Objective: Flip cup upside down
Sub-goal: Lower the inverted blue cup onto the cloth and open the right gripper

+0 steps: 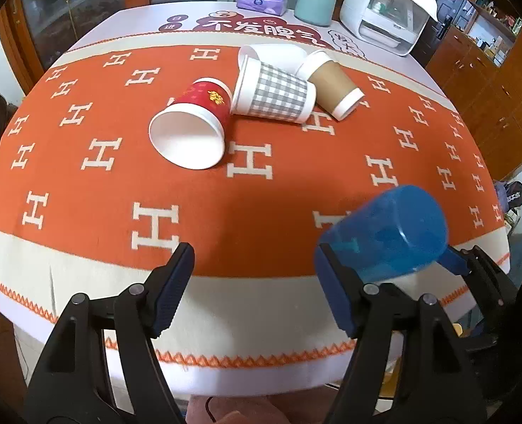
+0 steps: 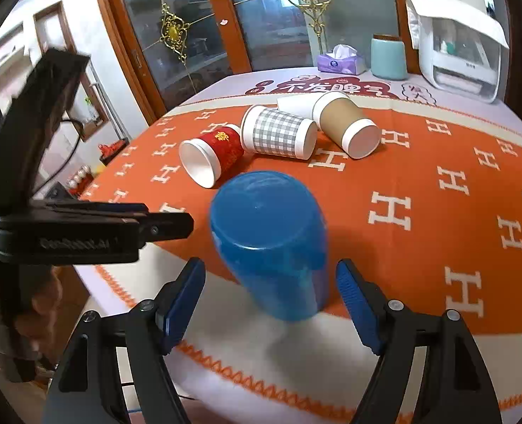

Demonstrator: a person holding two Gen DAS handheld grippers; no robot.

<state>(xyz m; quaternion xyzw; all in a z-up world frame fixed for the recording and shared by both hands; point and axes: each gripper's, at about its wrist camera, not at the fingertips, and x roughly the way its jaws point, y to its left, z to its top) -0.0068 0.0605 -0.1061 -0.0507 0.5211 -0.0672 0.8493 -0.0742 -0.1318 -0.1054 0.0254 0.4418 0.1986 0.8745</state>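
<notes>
A blue translucent plastic cup (image 2: 273, 243) stands upside down, base up, near the table's front edge. My right gripper (image 2: 271, 300) is open, its blue pads on either side of the cup's lower part without touching it. In the left wrist view the blue cup (image 1: 388, 229) shows at the right with the right gripper's pads beside it. My left gripper (image 1: 253, 289) is open and empty above the front edge, left of the cup. It also shows in the right wrist view (image 2: 119, 226) at the left.
Several paper cups lie on their sides on the orange H-pattern cloth (image 1: 84, 183): a red one (image 1: 193, 123), a grey checked one (image 1: 275, 93), a brown one (image 1: 335, 86) and a white one (image 1: 275, 53). A tissue box (image 1: 262, 0), a teal canister (image 1: 315, 3) and a white appliance (image 1: 384, 10) stand at the back.
</notes>
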